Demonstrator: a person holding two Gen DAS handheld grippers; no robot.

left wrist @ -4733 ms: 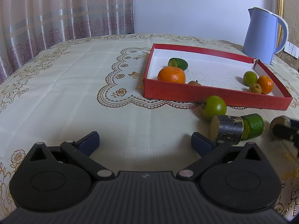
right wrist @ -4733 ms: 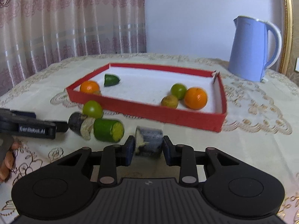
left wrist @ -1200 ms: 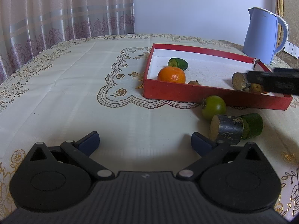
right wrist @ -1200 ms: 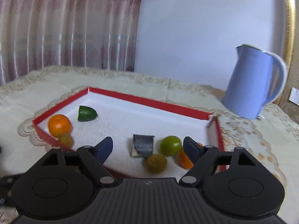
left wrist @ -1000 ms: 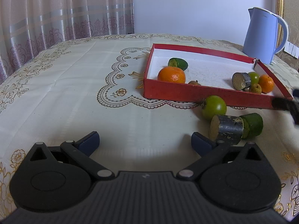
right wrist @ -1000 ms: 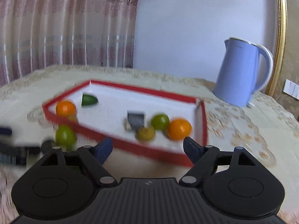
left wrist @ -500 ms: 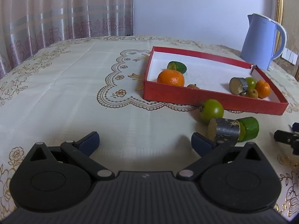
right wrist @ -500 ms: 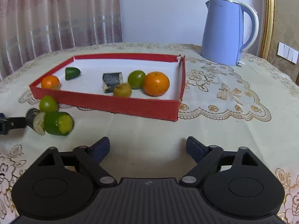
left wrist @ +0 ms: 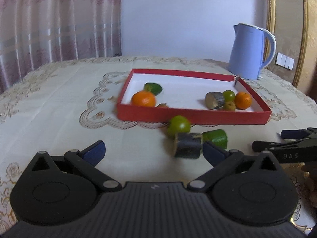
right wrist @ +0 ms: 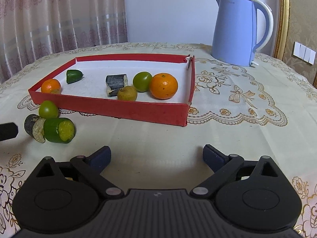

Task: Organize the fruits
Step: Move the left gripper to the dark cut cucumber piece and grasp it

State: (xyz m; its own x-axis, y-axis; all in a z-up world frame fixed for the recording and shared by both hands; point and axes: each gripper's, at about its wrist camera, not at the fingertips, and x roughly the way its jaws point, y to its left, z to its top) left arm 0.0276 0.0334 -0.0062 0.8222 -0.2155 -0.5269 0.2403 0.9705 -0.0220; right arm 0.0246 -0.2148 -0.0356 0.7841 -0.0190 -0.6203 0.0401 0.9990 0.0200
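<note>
A red tray holds two oranges, a green fruit, a small brown fruit, a dark cut piece and a green wedge. In front of the tray lie a green round fruit, a dark cut cylinder and a green cut piece. My left gripper is open, its right finger close beside the dark cylinder. My right gripper is open and empty over bare cloth; it also shows in the left wrist view.
A blue kettle stands behind the tray's right corner. The table has a cream embroidered cloth. Curtains hang at the back left. A gold frame edge stands at the right.
My right gripper has let go of a dark cut piece in the tray and drawn back to the table's front. My left gripper has moved forward toward the dark cylinder.
</note>
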